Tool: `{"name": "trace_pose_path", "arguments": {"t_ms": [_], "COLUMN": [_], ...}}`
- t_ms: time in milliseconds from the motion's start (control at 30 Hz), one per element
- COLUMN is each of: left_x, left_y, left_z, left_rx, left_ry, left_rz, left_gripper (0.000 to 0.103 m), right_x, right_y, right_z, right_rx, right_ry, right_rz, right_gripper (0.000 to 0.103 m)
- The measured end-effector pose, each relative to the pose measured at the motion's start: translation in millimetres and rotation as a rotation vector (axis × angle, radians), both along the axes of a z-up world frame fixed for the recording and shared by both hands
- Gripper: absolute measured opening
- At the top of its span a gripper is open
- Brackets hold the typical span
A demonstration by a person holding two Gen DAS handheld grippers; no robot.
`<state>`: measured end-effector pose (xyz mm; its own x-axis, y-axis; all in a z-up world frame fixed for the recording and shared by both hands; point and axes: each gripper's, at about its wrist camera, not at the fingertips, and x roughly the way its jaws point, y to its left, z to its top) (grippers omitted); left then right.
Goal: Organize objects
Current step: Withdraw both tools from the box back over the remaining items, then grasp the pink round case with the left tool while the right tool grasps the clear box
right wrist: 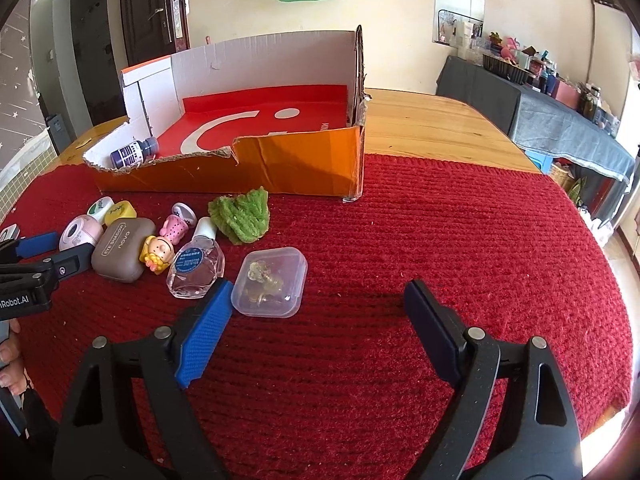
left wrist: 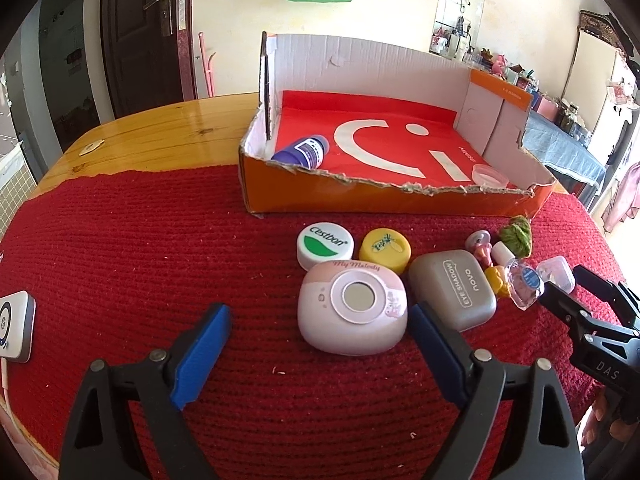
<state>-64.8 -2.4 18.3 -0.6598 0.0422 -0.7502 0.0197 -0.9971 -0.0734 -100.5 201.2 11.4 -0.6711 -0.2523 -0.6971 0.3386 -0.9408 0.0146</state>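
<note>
Left tool (left wrist: 320,330): spread, empty, short of the pink case (left wrist: 353,307); I'd straddle it squarely before pinching.
Right tool (right wrist: 318,306): spread, empty, beside the clear box (right wrist: 270,282).
Box (left wrist: 384,200): behind the clutter on the surface.
Writing: "My Melody", "Cestbon", "EYE SHADOW NOVO".

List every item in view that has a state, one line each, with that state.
left gripper: open, holding nothing
right gripper: open, holding nothing
cardboard box: open-topped, front wall torn low
purple bottle: lying on its side in the box
eye shadow case: shut, on the cloth
clear plastic case: lid shut, small items inside
clear dropper bottle: capped, lying flat
</note>
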Motion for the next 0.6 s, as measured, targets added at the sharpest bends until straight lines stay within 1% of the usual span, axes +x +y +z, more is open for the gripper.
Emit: {"name": "trace_pose_path", "arguments": {"t_ms": [133,300,400,433,467,500,533,567,600], "left_x": [-1,1,3,4,5,6,7,8,9], "left_y": [3,3,5,6,7,8,9,9,9], "left_z": [-1,0,0,1,1,1,2,2,3], "left_rx": [0.0,0.008,0.013,0.015,0.015,0.014,0.022,0.029,0.038], "left_ry": [0.0,0.006,0.013,0.017,0.02,0.023,0.026,0.027,0.026], "left_rz": [-0.014,-0.023,-0.038,-0.044,-0.051,-0.059,-0.072,-0.079,-0.084], "left_gripper": [0.086,0.083,0.077,0.072,0.068,0.065,0.055,0.055,0.054], "right_x": [0,2,2,2,2,3,3,4,6], "right_y": [-3,-8,-11,-11,-12,-12,-14,-16,-18], "right_z": [0,1,0,0,0,0,0,0,0], "right_rx": [0.0,0.003,0.01,0.008,0.006,0.005,0.007,0.011,0.015], "right_ry": [0.003,0.008,0.013,0.015,0.016,0.016,0.018,0.025,0.031], "right_rz": [0.01,0.027,0.036,0.038,0.041,0.046,0.054,0.068,0.086], "right_gripper": [0.078,0.078,0.072,0.068,0.062,0.058,0.05,0.041,0.041]}}
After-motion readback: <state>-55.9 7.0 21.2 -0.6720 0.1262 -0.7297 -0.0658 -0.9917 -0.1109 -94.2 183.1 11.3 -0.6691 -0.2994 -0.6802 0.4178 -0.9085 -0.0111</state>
